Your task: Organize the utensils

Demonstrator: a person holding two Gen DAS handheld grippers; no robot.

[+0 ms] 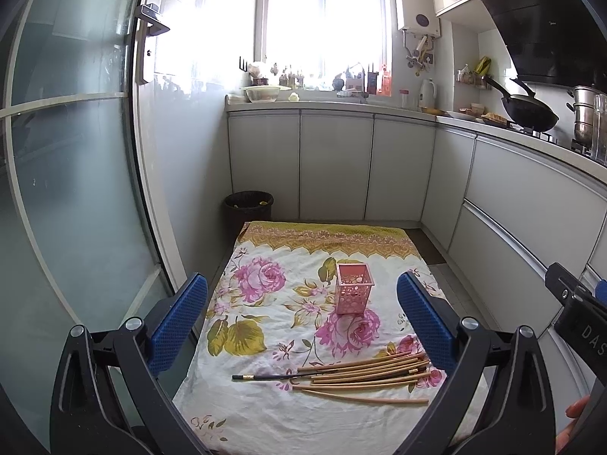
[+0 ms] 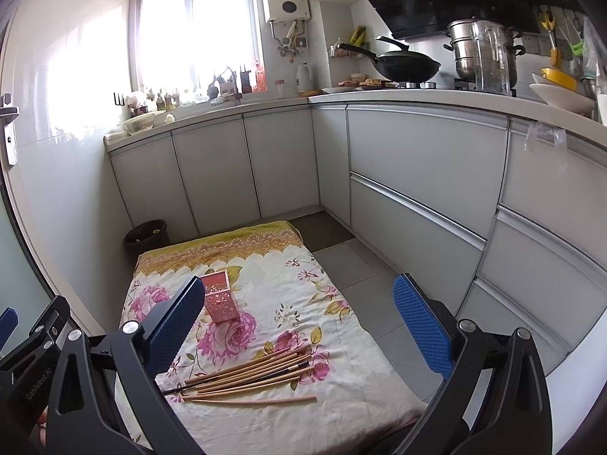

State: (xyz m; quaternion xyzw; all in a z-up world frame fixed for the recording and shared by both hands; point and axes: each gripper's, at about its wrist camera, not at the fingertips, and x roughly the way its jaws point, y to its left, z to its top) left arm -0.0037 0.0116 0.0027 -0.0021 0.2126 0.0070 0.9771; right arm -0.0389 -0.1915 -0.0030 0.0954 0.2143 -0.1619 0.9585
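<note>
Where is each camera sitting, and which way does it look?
Left wrist view: sits on the left hand-held gripper, facing the window, looking down at the floral cloth; its blue fingers show, open.
Right wrist view: sits on the right hand-held gripper, angled toward the stove counter; its open blue fingers show.
Both share the pink holder, chopsticks and cloth.

Left black plastic two-finger gripper (image 1: 301, 316), blue dimpled rubber finger pads (image 1: 177, 328), silver round screws at the linkage pivots, right black plastic two-finger gripper (image 2: 299, 320) of identical build, white lettering on a housing at 9 o'clock
</note>
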